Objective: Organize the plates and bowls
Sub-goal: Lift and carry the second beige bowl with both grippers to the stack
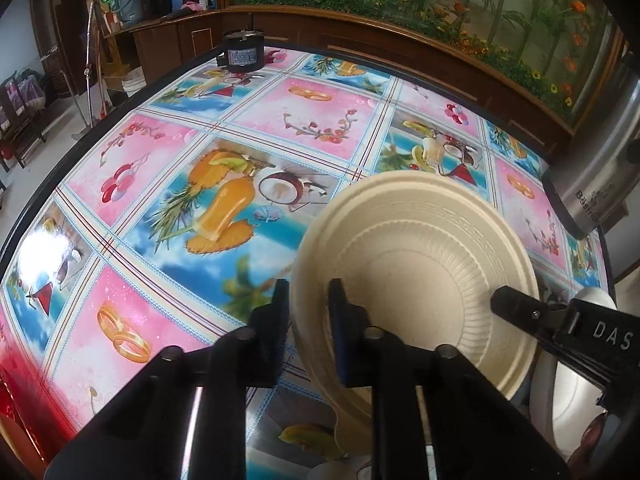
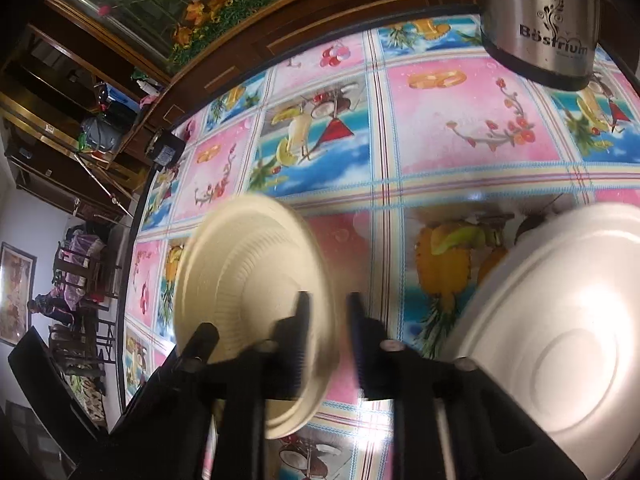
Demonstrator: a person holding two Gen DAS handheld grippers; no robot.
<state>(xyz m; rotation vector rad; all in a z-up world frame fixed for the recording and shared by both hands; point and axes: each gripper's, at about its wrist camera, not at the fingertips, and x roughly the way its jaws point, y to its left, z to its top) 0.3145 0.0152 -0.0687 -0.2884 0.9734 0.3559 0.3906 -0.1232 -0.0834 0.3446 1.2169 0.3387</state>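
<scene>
A cream ribbed paper plate [image 1: 416,256] lies on the table with the bright fruit-print cloth [image 1: 168,184]. My left gripper [image 1: 308,300] straddles its left rim, one finger outside and one inside, and is shut on it. My right gripper [image 2: 329,312] is shut on the opposite rim of the same cream plate [image 2: 248,276]; its tip also shows in the left wrist view as the right gripper [image 1: 502,300]. A smooth white plate [image 2: 560,320] lies just right of the right gripper, touched by neither. The right wrist view is blurred.
A steel kettle [image 2: 540,20] stands at the table's far right, also seen as the kettle [image 1: 592,184]. A small black cylinder [image 1: 240,54] sits at the far left edge. A wooden cabinet [image 1: 420,56] with a planted glass tank runs behind the table.
</scene>
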